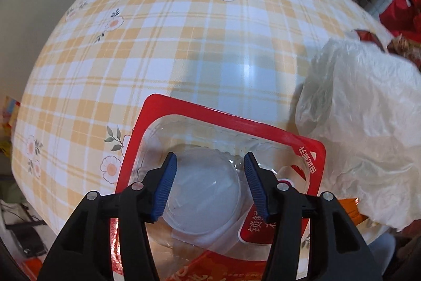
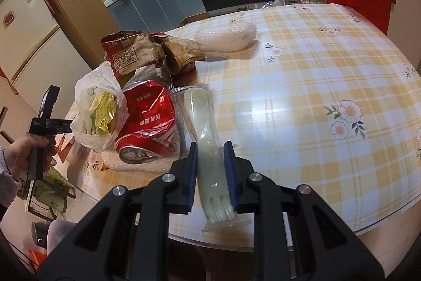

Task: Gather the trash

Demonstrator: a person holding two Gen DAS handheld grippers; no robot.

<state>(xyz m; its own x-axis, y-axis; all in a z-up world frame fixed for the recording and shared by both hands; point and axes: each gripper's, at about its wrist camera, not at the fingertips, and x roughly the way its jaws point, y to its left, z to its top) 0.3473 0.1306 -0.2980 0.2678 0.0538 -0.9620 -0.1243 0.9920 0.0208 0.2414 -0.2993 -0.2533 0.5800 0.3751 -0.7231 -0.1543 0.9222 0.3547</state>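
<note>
Holding the wrapped plastic fork [image 2: 210, 149] clamped in your right gripper [image 2: 210, 165], carry it level to the trash pile [image 2: 126, 102] (left gripper [image 1: 208, 175] open over the clear tray [image 1: 205, 191]).

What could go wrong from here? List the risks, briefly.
1. The right gripper pinches a wrapped plastic fork whose tine end juts past the table edge; the slick sleeve could slip and drop to the floor.
2. The left gripper is open around a clear dome on a red tray; closing may crush or squirt it out.
3. The crushed red can lies beside the fork; dragging the fork could roll it.
</note>
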